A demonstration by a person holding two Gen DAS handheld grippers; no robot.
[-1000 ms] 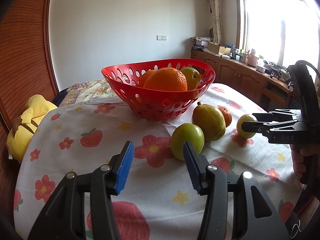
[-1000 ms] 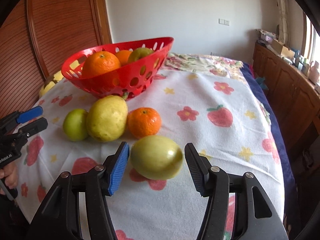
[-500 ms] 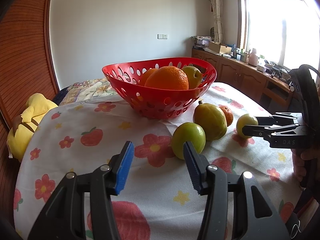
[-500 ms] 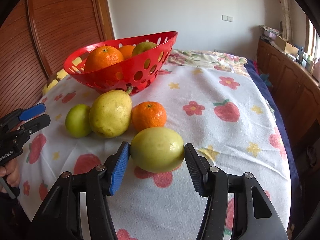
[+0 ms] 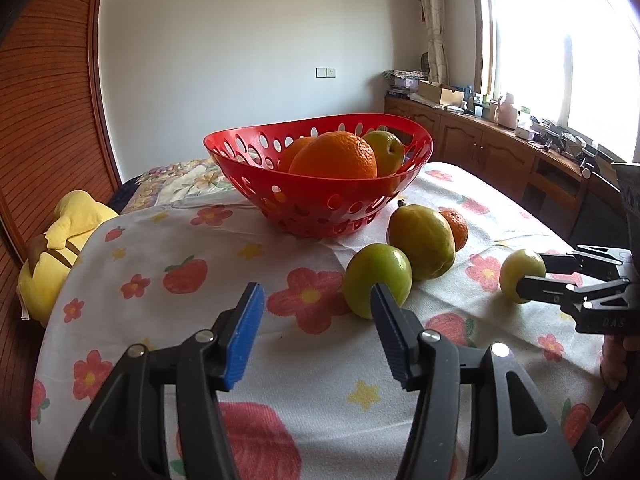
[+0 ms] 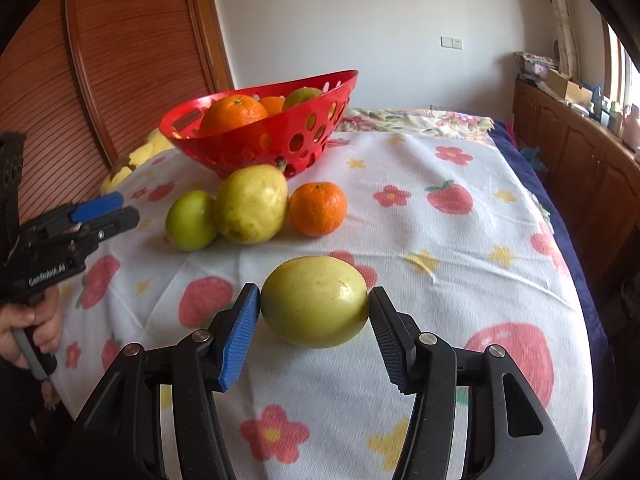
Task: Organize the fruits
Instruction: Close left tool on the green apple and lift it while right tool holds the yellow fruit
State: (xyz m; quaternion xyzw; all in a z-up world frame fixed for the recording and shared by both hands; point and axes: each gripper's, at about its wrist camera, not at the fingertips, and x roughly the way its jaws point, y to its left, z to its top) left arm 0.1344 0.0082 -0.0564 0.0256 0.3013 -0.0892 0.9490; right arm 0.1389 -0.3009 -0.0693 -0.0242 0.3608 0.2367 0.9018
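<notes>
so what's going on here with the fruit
A person is sorting fruit into a red basket with a gripper in each hand. The right gripper has its pads around a yellow-green fruit on the tablecloth, about touching but not clearly gripping. The left gripper is empty, its jaws just opening, near a green fruit.

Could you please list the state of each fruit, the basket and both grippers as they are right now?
Red basket: upright on the cloth, holding fruit.
Yellow-green fruit: on the cloth, between the right hand-held gripper's pads.
Right hand-held gripper: pads at the fruit's sides; contact unclear.
Left hand-held gripper: open, empty, jaws just widened.
Pear, green apple, small orange: on the cloth by the basket.
</notes>
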